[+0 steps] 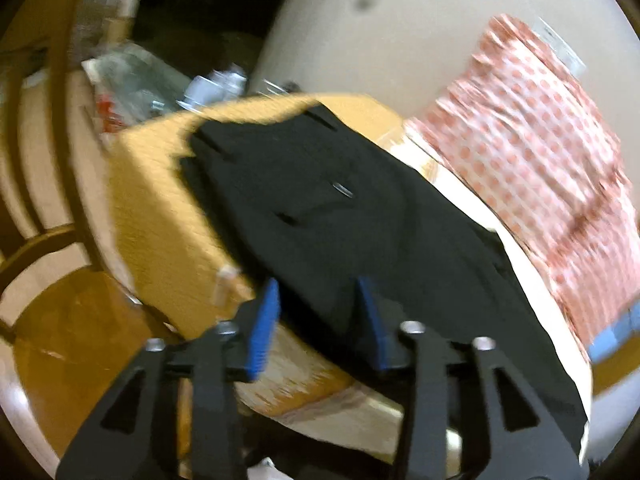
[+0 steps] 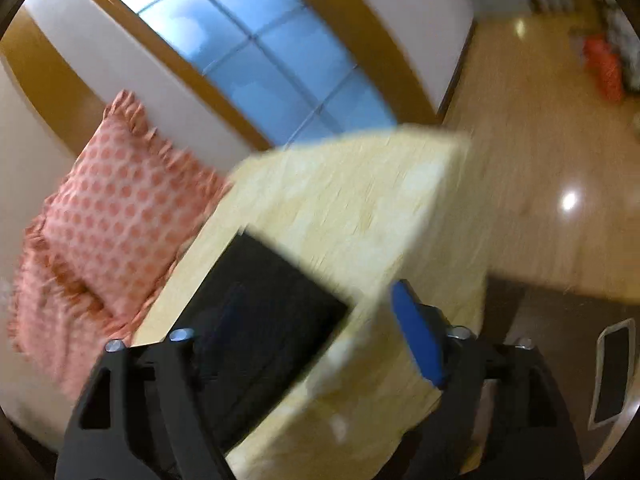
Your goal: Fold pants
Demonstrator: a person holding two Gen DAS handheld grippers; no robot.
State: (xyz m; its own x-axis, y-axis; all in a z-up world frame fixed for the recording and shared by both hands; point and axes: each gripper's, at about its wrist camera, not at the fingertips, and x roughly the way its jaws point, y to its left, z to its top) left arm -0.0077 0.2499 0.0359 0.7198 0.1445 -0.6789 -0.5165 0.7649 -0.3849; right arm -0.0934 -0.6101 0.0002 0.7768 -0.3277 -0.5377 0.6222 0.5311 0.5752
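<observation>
Jaws of the left gripper [image 1: 318, 300] stand apart in the left wrist view, blue pads on either side of the near edge of the black pants [image 1: 340, 208], with no cloth pinched between them. Those pants lie spread across a pale wooden table [image 1: 160, 208], the waistband with its belt loops and a small metal button turned toward the far end. Beside the table on the right sits a pillow [image 1: 532, 168] in white cloth with orange-pink dots, with a white sheet under it. Past the far table edge there is a blurred clutter of plastic bags and bottles [image 1: 216, 88], then a plain light wall. A wooden chair [image 1: 52, 208] with a curved back stands at the left.

Moving to the right wrist view, the right gripper [image 2: 320, 320] also has its jaws apart; the right blue pad is clear, while the left one is lost against the dark cloth. The pants show as a dark rectangle on the near left part of the table. The dotted pillow lies left of the table, under a window [image 2: 256, 52] with a wooden frame. Glossy wooden floor [image 2: 540, 140] stretches away on the right.
</observation>
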